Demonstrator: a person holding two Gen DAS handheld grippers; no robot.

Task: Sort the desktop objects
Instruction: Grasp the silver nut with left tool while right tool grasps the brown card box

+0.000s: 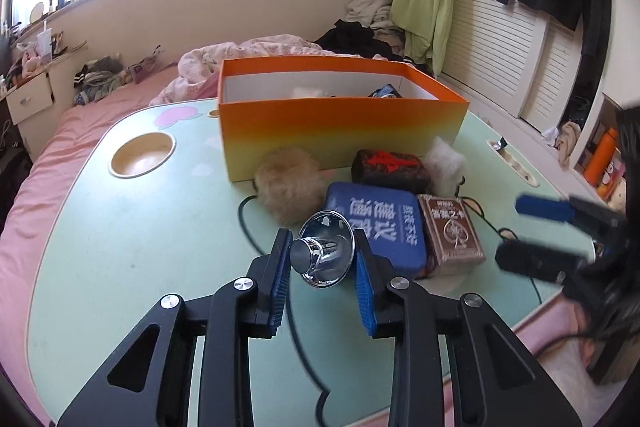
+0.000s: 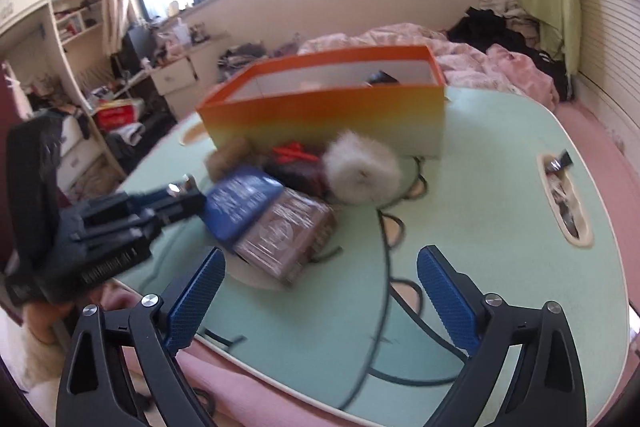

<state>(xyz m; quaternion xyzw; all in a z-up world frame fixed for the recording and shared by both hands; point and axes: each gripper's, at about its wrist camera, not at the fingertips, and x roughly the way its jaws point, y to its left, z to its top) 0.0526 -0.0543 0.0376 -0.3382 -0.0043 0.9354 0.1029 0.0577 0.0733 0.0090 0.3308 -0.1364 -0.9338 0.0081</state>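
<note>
My left gripper point(image 1: 322, 251) is shut on a shiny chrome funnel-shaped cup point(image 1: 325, 254), held above the green table point(image 1: 120, 247). Just beyond it lie a blue tin point(image 1: 378, 227), a brown card box point(image 1: 451, 229), a dark box with red marks point(image 1: 390, 167), a tan fluffy ball point(image 1: 289, 185) and a white fluffy ball point(image 1: 446, 161). An orange open box point(image 1: 340, 119) stands behind them. My right gripper point(image 2: 320, 291) is open and empty above the table's near edge, short of the card box point(image 2: 288, 239). The left gripper point(image 2: 120, 227) shows blurred in the right wrist view; the right gripper point(image 1: 548, 231) shows in the left wrist view.
The table has a round cup recess point(image 1: 142, 155) at the left and a slot point(image 2: 564, 195) holding small items at the right. A black cable point(image 2: 384, 267) runs across the tabletop. A pink bed point(image 1: 60, 155) with crumpled bedding lies around and behind the table.
</note>
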